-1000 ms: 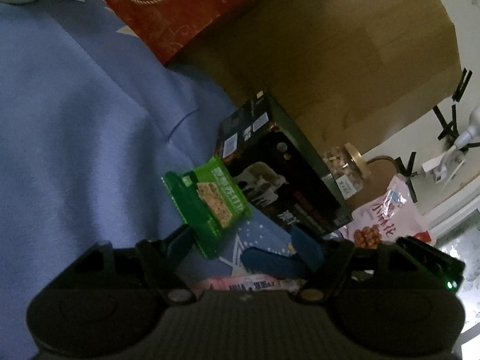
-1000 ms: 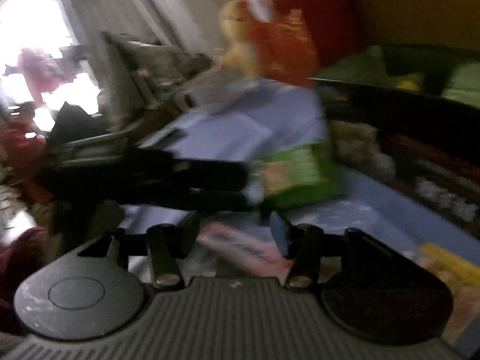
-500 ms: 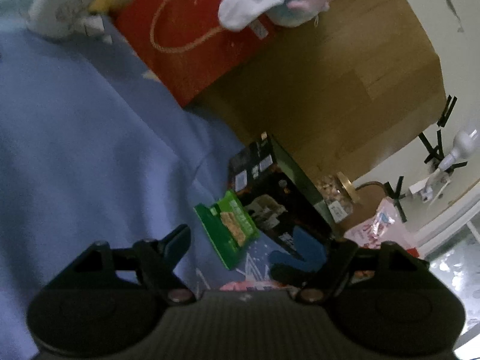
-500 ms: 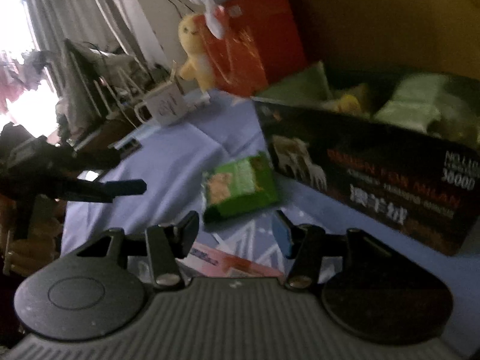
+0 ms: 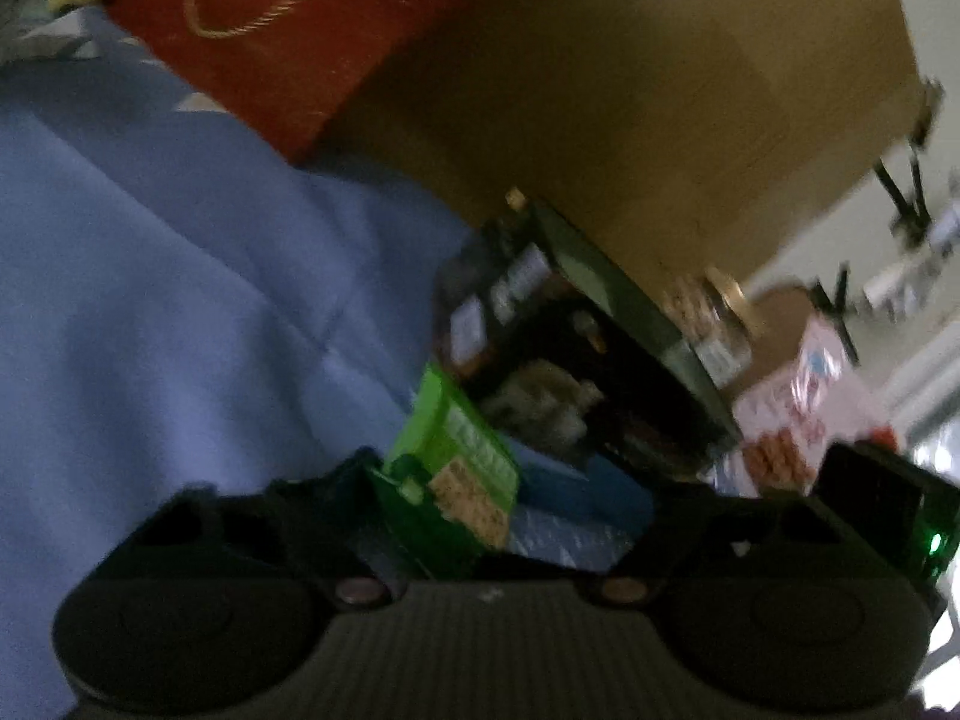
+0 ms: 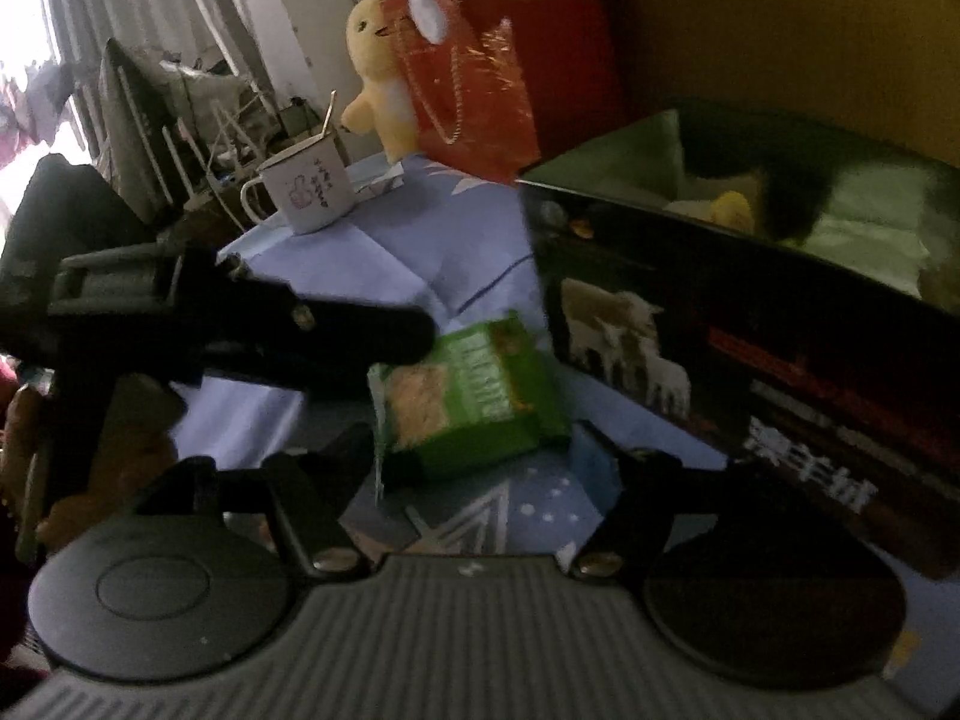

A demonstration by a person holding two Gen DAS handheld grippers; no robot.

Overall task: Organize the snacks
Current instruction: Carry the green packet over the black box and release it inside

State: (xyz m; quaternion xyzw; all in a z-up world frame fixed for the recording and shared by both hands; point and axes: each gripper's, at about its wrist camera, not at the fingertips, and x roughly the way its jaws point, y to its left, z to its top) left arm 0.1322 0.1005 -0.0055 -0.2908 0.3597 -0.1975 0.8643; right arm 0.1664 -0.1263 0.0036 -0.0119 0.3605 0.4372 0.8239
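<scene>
A green snack packet [image 5: 456, 474] [image 6: 468, 396] lies on the blue cloth [image 5: 150, 270], just in front of a dark open box with a sheep picture [image 5: 570, 372] [image 6: 750, 360]. My left gripper [image 5: 492, 492] [image 6: 384, 360] has the packet between its fingers and its jaws are closing. The packet rests against the left finger, and cloth still shows between it and the right pad. My right gripper [image 6: 474, 450] sits just short of the packet's near edge. Its jaws are opening and nothing is gripped. Pale packets show inside the box.
A red gift bag [image 5: 270, 30] [image 6: 480, 90] leans on a wooden board [image 5: 660, 90] behind the box. A yellow plush chick [image 6: 378, 60] and a white mug [image 6: 306, 186] stand at the cloth's far edge. A nut jar [image 5: 708, 318] and a pink snack bag [image 5: 798, 408] sit beyond the box.
The left gripper has moved in on the green packet, which now sits between its narrower fingers. The right gripper's fingers stand wider apart, and the pink packet near them is out of sight.
</scene>
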